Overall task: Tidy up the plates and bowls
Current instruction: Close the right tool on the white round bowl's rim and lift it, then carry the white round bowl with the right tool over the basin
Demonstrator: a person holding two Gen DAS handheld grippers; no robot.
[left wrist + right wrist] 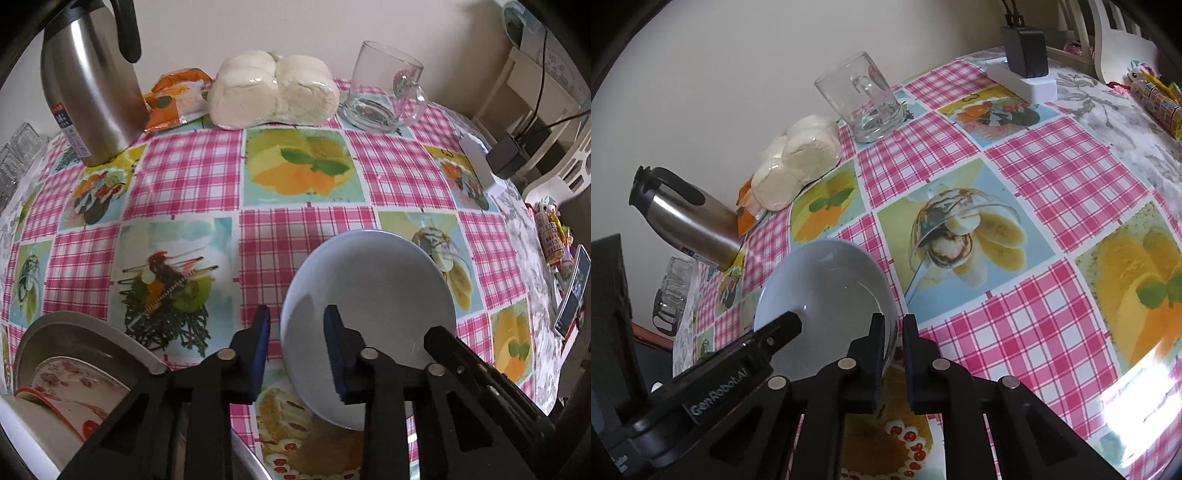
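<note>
A: Both tongs hold the pale blue round bowl (pixel 831 291): right tongs (pixel 892 325) pinch its rim at five o'clock, left tongs (pixel 295 317) straddle its nine o'clock rim.

B: Lift level above the tabletop (pixel 306 236); the stacked plates (pixel 74 365) sit at eight o'clock.

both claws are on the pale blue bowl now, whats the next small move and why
Probably lift the pale blue bowl a little, level. The left claw straddles one rim and the right claw pinches the other, so both hold it, and the stacked plates wait beside it.
</note>
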